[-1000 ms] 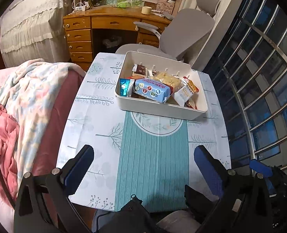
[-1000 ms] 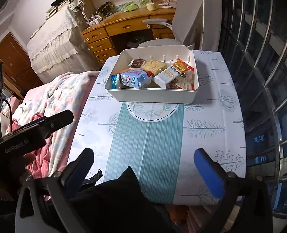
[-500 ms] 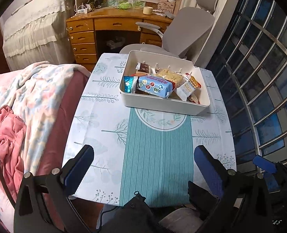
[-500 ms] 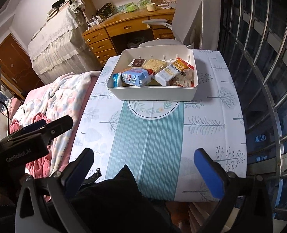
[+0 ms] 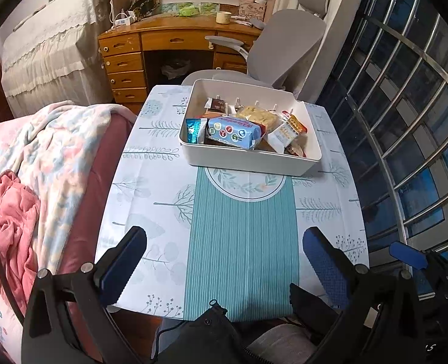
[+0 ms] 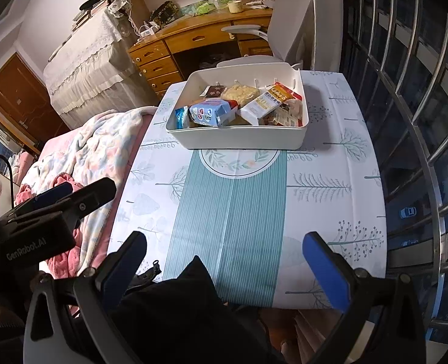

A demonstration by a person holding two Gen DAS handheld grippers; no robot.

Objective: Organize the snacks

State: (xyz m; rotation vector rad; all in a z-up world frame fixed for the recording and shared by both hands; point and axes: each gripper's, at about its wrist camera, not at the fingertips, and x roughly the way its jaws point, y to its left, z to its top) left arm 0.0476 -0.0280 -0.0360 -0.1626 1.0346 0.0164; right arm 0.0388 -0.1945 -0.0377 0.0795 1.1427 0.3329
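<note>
Apparently the job is nearly finished: the snacks (image 5: 242, 129) lie heaped in the white bin (image 5: 248, 160) at the surface's far edge; left gripper (image 5: 224, 264) and right gripper (image 6: 224, 261) gape wide, empty.

Lower snacks (image 5: 272, 147) buried in bin (image 5: 248, 163)

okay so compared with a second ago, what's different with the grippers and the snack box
Both grippers have pulled back from the table: the white snack box sits smaller and farther off in both wrist views, and more of the tablecloth shows. Nothing was grasped or released. The left gripper and right gripper stay open and empty, and the snacks, including the blue biscuit pack, lie in the box as before.
</note>
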